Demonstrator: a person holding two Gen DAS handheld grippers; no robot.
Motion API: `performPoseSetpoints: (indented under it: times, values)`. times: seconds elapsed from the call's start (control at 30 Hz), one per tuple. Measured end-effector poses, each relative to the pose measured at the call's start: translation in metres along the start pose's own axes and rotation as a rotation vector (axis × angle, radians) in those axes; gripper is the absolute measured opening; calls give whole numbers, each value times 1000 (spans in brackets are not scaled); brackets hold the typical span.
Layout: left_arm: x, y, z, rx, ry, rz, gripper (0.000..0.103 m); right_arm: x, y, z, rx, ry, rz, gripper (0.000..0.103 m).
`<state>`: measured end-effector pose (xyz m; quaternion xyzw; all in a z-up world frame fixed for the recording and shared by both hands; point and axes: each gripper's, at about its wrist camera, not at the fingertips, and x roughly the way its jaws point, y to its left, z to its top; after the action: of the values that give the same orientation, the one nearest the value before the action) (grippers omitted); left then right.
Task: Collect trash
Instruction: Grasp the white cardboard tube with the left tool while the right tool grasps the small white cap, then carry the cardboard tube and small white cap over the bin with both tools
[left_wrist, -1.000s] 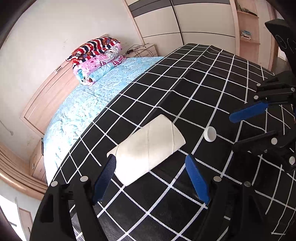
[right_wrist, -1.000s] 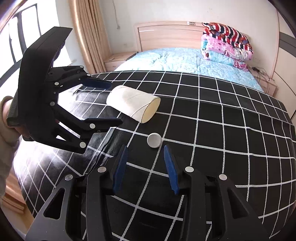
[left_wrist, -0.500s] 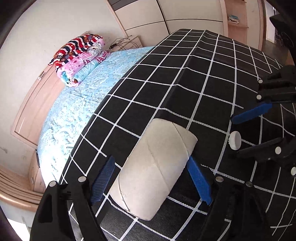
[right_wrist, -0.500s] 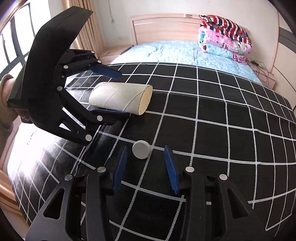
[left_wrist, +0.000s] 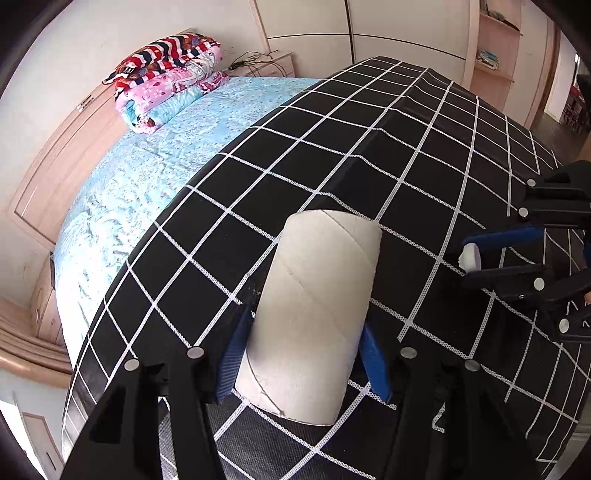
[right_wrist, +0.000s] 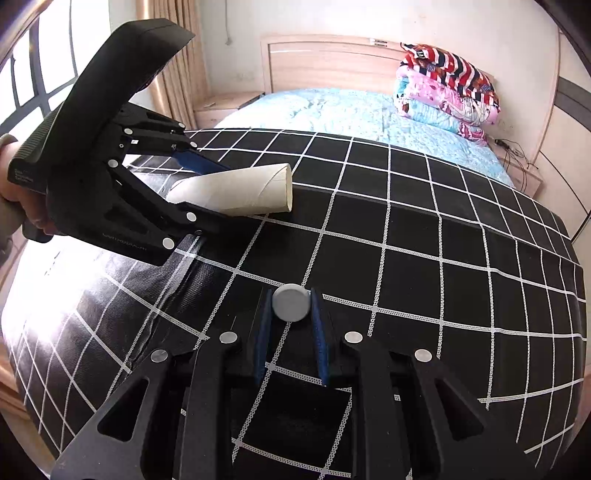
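A white cardboard tube (left_wrist: 314, 314) lies on the black checked cloth (left_wrist: 332, 166). My left gripper (left_wrist: 303, 354) is shut on it, its blue pads against both sides; the tube also shows in the right wrist view (right_wrist: 240, 192) between the left gripper's fingers (right_wrist: 195, 162). A small white bottle cap (right_wrist: 291, 303) sits between my right gripper's (right_wrist: 291, 317) blue pads, which press on its sides. In the left wrist view the cap (left_wrist: 469, 256) shows in the right gripper (left_wrist: 491, 254) at the right edge.
The black cloth covers the near part of a bed with a light blue sheet (left_wrist: 147, 177). Folded colourful blankets (right_wrist: 447, 88) lie by the wooden headboard (right_wrist: 332, 59). A nightstand (right_wrist: 225, 107) and curtains stand at the left; wardrobes (left_wrist: 369, 26) stand behind.
The left gripper moved forward around the tube and closed on it. The right gripper moved forward to the cap and closed on it.
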<state>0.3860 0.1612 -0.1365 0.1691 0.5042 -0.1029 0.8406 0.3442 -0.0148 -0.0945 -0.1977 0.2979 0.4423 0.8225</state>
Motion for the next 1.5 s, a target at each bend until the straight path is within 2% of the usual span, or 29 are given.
performPoseSetpoints:
  times: [0.3, 0.43, 0.63, 0.97, 1.5]
  values:
    - [-49, -20, -12, -12, -74, 22, 54, -27, -1, -3, 0, -25, -25, 21]
    - [-73, -34, -16, -27, -101, 13, 54, -42, 6, -5, -17, -53, -42, 21]
    - [-109, -48, -29, -56, -138, 40, 54, -67, 17, -13, -36, -80, -42, 21]
    - [-155, -87, -63, -77, -183, 86, 54, -109, 33, -30, -66, -116, -47, 21]
    - [-213, -167, -116, -80, -275, 67, 54, -166, 70, -76, -153, -167, -12, 21]
